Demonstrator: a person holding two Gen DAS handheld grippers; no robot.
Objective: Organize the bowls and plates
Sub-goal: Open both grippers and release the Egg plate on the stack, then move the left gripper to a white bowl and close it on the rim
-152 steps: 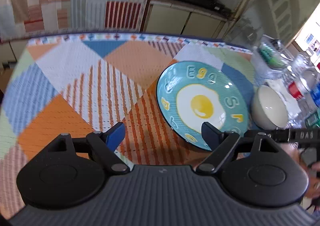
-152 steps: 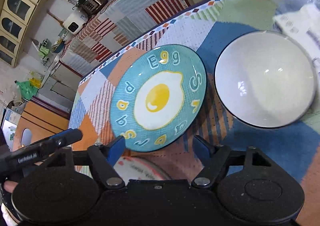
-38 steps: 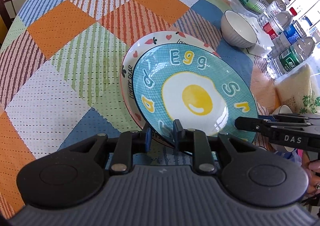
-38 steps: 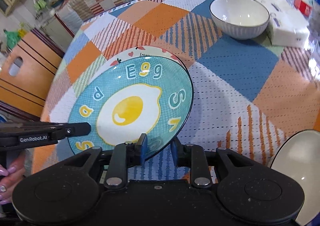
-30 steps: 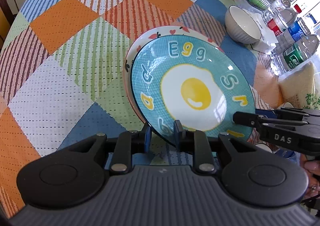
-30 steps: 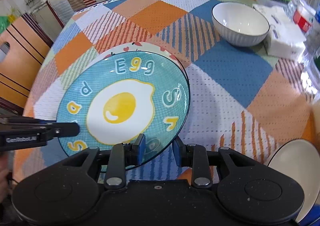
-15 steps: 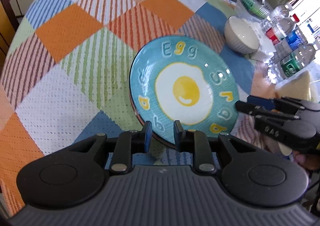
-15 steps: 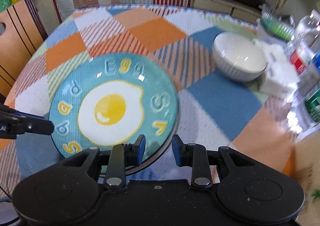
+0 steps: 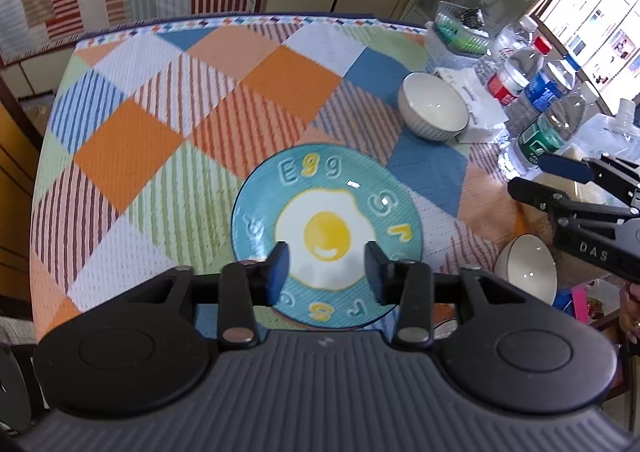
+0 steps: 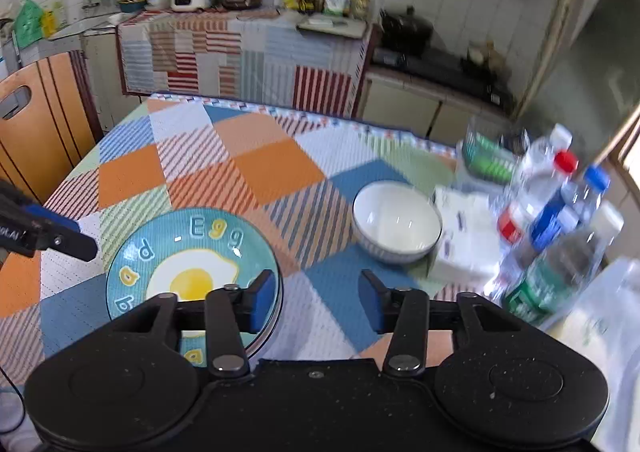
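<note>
While both hover above the egg plate (image 9: 326, 207), left gripper (image 9: 326, 266) and right gripper (image 10: 318, 298) gape — seemingly empty.

Left wrist cam: high above the counter (image 9: 132, 139), pitched steeply down, looking along its own fingers (image 9: 278, 268) at the egg plate (image 9: 326, 232) close below. Right wrist cam: lower pitch, aimed across the counter toward the kitchen wall, plate at lower left, near. Shared by both views: egg plate (image 10: 192, 252), white bowl (image 9: 434, 105) (image 10: 396, 219), water bottles (image 9: 520, 71) (image 10: 556, 187), checked cloth (image 10: 248, 171). Each cam catches the other gripper at its frame edge.
</note>
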